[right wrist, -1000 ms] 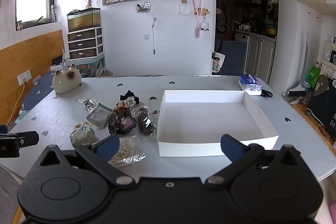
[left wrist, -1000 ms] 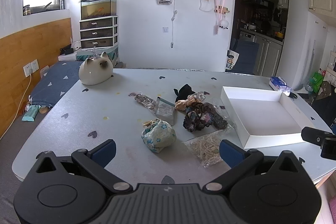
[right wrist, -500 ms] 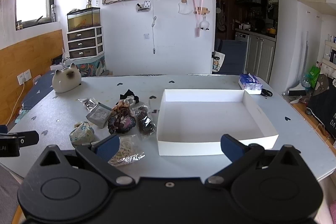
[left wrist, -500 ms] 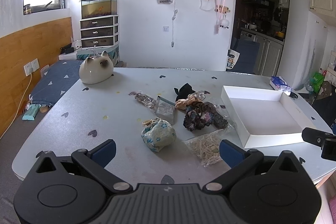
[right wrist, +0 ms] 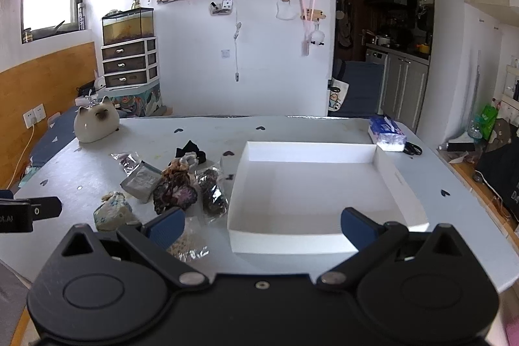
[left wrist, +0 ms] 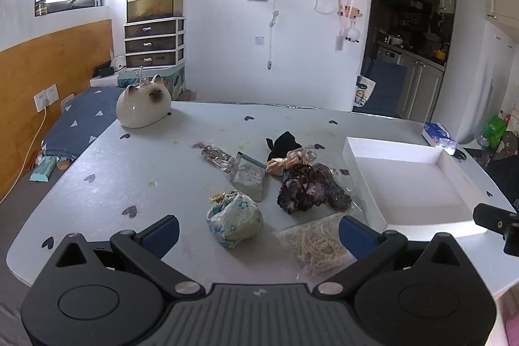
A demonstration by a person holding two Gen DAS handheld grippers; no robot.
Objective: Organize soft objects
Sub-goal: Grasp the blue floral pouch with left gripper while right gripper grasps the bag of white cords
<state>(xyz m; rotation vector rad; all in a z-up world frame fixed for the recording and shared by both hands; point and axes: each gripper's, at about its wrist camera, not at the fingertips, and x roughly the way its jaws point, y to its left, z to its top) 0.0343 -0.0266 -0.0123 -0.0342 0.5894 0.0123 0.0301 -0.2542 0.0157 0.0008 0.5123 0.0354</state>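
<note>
left tongs (left wrist: 258,231): I've got them spread wide, gripping nothing, low over the near edge of the desk (left wrist: 129,171).
right tongs (right wrist: 262,224): also spread wide, nothing between the pads, aimed at the white tray (right wrist: 386,166).
floral pouch (left wrist: 235,222): light blue-flowered fabric bundle, tied at the top, lying on the desk just ahead of my left tongs, between the two pads in that view.
bag of cream bands (left wrist: 316,244): clear plastic bag, right of the floral pouch, its right side tucked behind the right pad of the left tongs.
dark scrunchie pile (left wrist: 303,192): purple-black floral fabric, partly on clear wrap, just beyond the bag of cream bands and near the tray's left wall.
grey sachet (left wrist: 249,175): flat packet, left of the dark scrunchie pile, just behind the floral pouch.
tan scrunchie (left wrist: 280,166): touching the far side of the dark pile.
black cloth (left wrist: 282,143): crumpled, just past the tan scrunchie.
clear packet (left wrist: 215,154): small, crinkled, left of the grey sachet (contents too small to tell).
white tray: shallow, open, on the right half of the desk; nothing inside it.
cat figurine (left wrist: 142,107): cream ceramic, far left corner of the desk, well apart from the pile.
tissue pack (right wrist: 387,133): blue-white, just beyond the tray's far right corner.
</note>
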